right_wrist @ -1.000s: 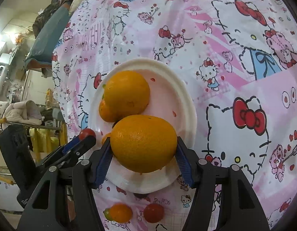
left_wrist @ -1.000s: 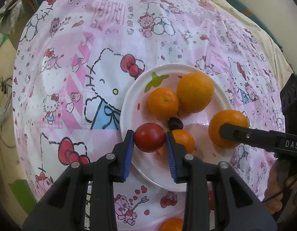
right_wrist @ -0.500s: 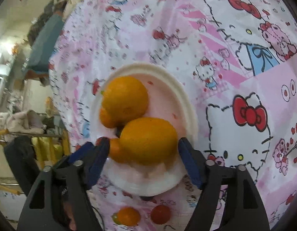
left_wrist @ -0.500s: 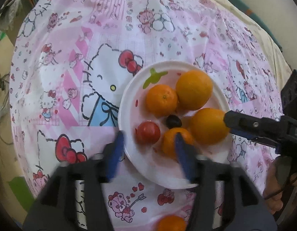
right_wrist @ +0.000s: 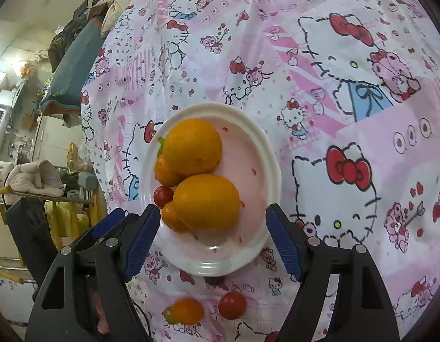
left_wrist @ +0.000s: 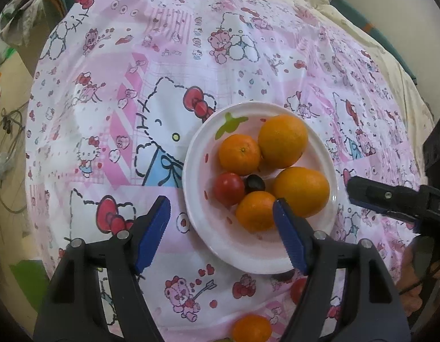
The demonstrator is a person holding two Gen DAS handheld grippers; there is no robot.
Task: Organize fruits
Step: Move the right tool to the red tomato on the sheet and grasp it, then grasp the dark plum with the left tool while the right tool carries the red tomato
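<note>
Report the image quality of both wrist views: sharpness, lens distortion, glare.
Left wrist view: sharp; fisheye bows the pink cartoon-print tablecloth, corners vignetted black, white round plate and oranges crisp. Right wrist view: equally bowed, bright blown-out glare at upper left, small orange fruit off the plate slightly smeared.

No readable text, label or number anywhere — only cartoon prints, wordless.

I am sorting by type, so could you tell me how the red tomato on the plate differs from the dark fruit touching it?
The tomato is bright red; the dark fruit is nearly black. The tomato is clearly larger. The tomato sits nearer the plate rim, the dark fruit at the centre among the oranges. Both are round and glossy.
</note>
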